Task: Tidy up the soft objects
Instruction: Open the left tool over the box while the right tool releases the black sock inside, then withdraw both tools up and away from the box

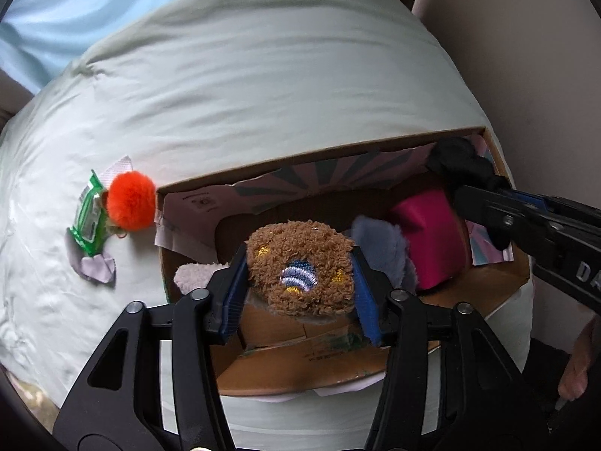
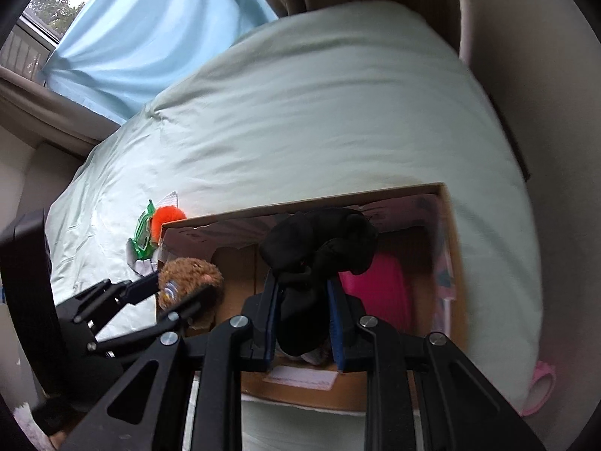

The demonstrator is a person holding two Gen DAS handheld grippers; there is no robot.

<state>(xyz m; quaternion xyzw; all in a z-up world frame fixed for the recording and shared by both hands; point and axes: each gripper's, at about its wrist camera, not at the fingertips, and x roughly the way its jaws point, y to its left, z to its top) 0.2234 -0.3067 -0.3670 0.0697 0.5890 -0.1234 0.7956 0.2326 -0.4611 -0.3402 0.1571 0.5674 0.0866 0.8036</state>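
An open cardboard box (image 1: 319, 150) (image 2: 300, 203) rests on a pale green duvet (image 1: 263, 75). My left gripper (image 1: 300, 278) (image 2: 176, 285) hangs over the box's left part, its blue pads touching both sides of a round brown plush toy (image 1: 300, 263) (image 2: 191, 274) with a striped embroidered patch. My right gripper (image 2: 303, 308) (image 1: 480, 210) is shut on a bundle of black fabric (image 2: 319, 240) (image 1: 454, 158) above the box's right part. Inside lie a pink item (image 1: 432, 233) (image 2: 375, 285), a grey-lavender fleece piece (image 1: 379, 248) and a white fluffy piece (image 1: 191, 278).
An orange pompom (image 1: 131, 201) (image 2: 169, 218) and a green packet (image 1: 88, 218) (image 2: 142, 233) lie on the duvet just left of the box. A blue curtain (image 2: 150, 37) hangs behind. A person's hand (image 1: 574, 372) is at the right edge. A pink object (image 2: 541, 387) lies lower right.
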